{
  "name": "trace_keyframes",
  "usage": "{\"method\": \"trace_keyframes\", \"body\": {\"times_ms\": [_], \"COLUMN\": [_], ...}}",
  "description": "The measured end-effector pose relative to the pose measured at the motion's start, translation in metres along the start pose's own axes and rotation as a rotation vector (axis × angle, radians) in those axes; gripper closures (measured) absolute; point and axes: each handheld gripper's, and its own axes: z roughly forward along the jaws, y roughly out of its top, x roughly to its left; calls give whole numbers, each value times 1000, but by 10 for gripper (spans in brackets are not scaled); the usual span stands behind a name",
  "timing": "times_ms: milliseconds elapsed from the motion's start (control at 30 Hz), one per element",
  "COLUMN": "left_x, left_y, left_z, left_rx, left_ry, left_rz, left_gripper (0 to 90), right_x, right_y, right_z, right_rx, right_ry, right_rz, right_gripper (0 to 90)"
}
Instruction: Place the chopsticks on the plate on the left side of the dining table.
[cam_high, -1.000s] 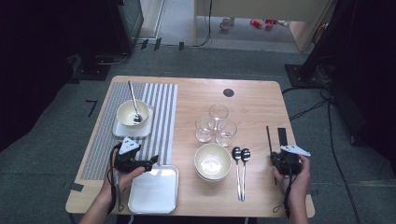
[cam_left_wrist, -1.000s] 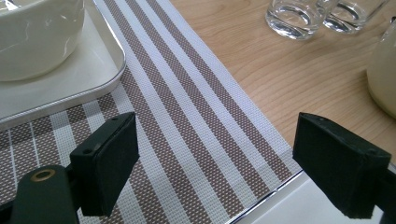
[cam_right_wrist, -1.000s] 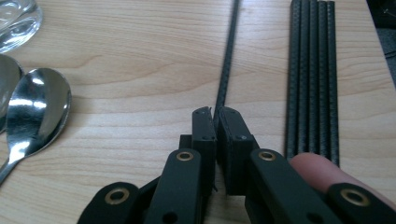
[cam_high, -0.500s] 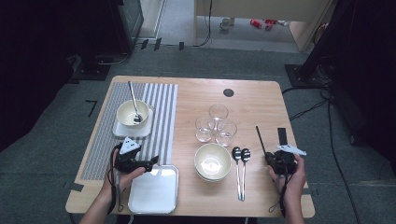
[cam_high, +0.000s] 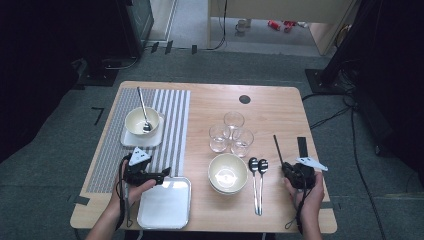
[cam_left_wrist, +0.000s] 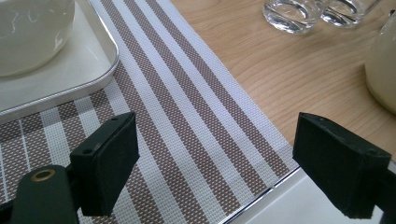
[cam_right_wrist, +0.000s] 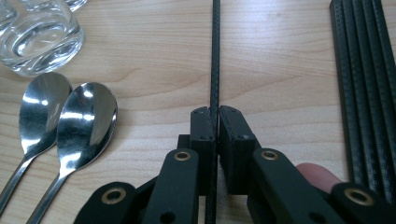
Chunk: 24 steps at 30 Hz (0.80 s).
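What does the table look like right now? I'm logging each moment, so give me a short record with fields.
left gripper: open, over the striped mat at the corner of the empty tray
right gripper: shut on a thin black stick
spoons: two, side by side, left of the right gripper
glasses: three, clustered mid-table
stacked bowls: in front of the glasses
bowl with spoon: on a tray on the mat
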Motion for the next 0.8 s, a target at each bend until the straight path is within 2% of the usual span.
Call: {"method": "trace_keyframes", "body": {"times_ms": [67, 200, 367, 567, 800], "left_x": [0, 0, 0, -1, -2], "left_y": [0, 0, 0, 0, 0], "left_z": [0, 0, 1, 1, 0], "left_rx": [0, -1, 7, 4, 2], "left_ry": [0, 1, 2, -1, -3], "left_rz": [1, -5, -7, -4, -3], "left_gripper": [144, 144, 144, 144, 144], "right_x": [4, 9, 8, 16, 16], "right_y": [-2, -3, -3, -3, -3], "right_z": [1, 2, 2, 4, 4], "right_rx": [-24, -33, -34, -31, -34], "right_ry": [-21, -51, -34, -75, -97], "right_rz": [-15, -29, -17, -65, -47], "right_gripper": [840, 836, 807, 762, 839]}}
